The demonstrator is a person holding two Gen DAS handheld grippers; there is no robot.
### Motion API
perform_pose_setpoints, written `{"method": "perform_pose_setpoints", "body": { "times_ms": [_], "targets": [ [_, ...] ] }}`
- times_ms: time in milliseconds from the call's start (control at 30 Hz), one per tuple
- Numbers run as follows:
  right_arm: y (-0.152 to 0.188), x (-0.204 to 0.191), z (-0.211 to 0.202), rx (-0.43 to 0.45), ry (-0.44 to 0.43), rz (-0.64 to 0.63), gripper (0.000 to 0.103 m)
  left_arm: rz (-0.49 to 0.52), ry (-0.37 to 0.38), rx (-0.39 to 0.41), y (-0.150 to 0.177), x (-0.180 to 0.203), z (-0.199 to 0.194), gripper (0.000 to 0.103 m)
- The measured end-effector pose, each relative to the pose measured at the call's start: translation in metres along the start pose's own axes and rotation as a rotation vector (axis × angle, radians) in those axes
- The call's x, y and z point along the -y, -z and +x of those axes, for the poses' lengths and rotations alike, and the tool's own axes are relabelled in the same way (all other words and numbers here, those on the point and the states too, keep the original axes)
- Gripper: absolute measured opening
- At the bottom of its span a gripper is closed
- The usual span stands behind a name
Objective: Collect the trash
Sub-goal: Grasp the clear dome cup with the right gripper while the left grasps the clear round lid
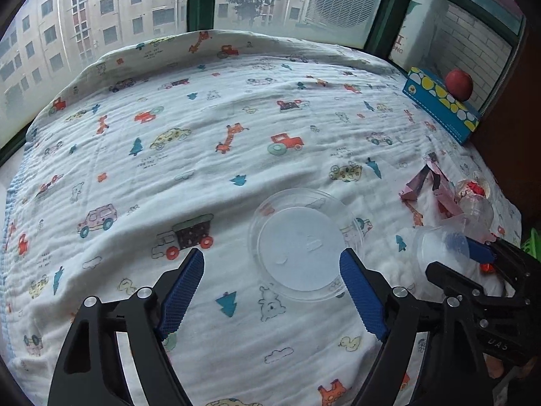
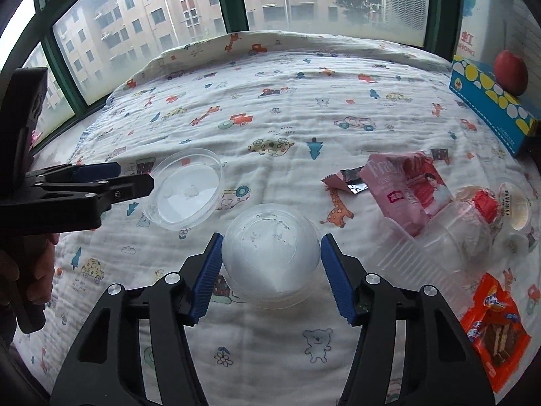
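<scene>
With the clear plastic bowl point(image 2: 270, 257) lying on the printed blanket point(image 2: 287, 108) just beside the clear lid point(image 2: 186, 189), framed between the wide-open, empty right hand-held gripper point(image 2: 270, 257), a gentle squeeze on its walls is advised — while the left hand-held gripper point(image 1: 272, 264), equally open and empty, is poised over the lid.

Orange snack wrapper point(image 2: 493, 324) partly cut off

Lid point(image 2: 184, 189) lies left of cup point(image 2: 270, 253), wrappers point(image 2: 405, 189) right
</scene>
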State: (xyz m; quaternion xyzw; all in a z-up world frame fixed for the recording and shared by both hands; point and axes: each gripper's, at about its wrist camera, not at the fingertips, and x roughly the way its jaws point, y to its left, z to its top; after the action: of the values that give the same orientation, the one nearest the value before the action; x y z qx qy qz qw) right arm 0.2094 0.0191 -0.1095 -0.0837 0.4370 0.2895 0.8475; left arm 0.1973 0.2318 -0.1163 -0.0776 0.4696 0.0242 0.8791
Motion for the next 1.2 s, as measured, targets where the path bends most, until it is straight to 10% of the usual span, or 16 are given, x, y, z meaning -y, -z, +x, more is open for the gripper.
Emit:
{"method": "perform_pose_setpoints", "body": {
  "times_ms": [333, 1200],
  "targets": [
    [0.012, 0.017, -0.029, 0.034, -0.004, 0.053, 0.059, 0.138, 0.068, -0.041, -0.002, 0.031, 0.02, 0.091],
    [0.025, 0.03, -0.03, 0.017, -0.005, 0.096, 0.059, 0.151, -0.031, -0.049, 0.0, 0.03, 0.041, 0.093]
  ]
}}
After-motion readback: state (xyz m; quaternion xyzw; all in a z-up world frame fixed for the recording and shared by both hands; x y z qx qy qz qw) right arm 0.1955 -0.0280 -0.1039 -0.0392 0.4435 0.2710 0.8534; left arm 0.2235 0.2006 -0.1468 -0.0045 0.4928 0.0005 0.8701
